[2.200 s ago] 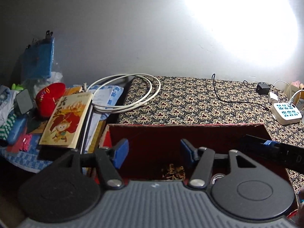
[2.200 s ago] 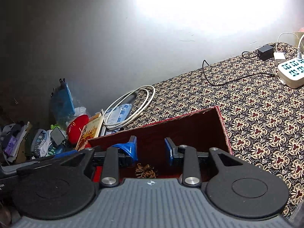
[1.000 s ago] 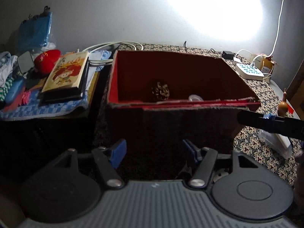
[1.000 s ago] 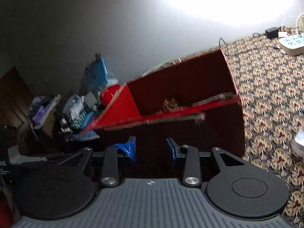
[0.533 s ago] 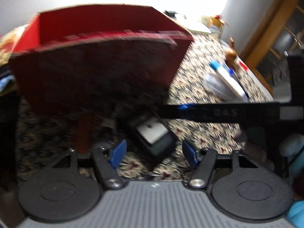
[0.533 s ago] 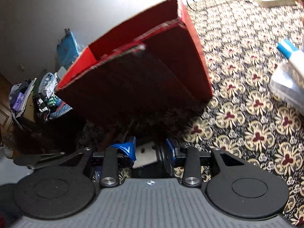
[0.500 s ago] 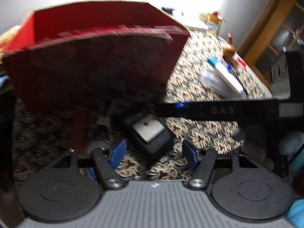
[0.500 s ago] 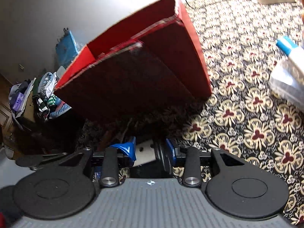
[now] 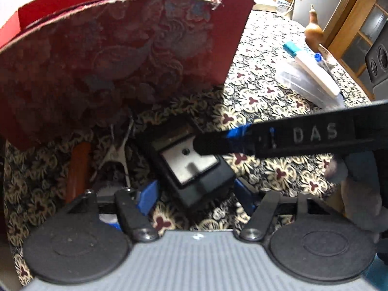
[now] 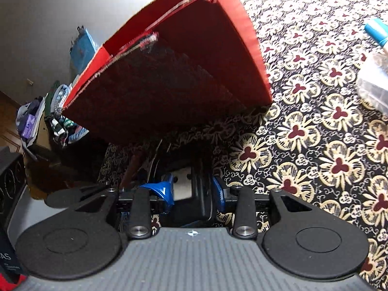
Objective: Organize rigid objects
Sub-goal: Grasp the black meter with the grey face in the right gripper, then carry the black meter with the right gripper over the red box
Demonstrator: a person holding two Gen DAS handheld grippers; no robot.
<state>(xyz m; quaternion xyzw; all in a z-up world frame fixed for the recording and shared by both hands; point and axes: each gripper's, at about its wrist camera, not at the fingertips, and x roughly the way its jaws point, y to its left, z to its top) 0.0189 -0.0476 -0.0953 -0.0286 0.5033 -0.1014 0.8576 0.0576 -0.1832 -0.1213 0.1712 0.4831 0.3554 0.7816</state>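
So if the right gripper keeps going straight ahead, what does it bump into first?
Probably the black block with the silver plate, lying on the patterned cloth between the right gripper fingers. Beyond it stands the red box.

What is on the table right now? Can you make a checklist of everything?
Surface: patterned cloth, flowers all over.
Job's things: red box, inside hidden; black block with a grey plate, in front of the box.
Clutter: red stick and thin white bits left of the block; plastic bag with a blue-capped tube; brown gourd; pile of clothes off the table's left.
Grippers: left gripper open, jaws either side of the block; right gripper jaws close around the block, contact unclear.
Cables: nothing seen.
Surroundings: grey wall, wooden door frame.
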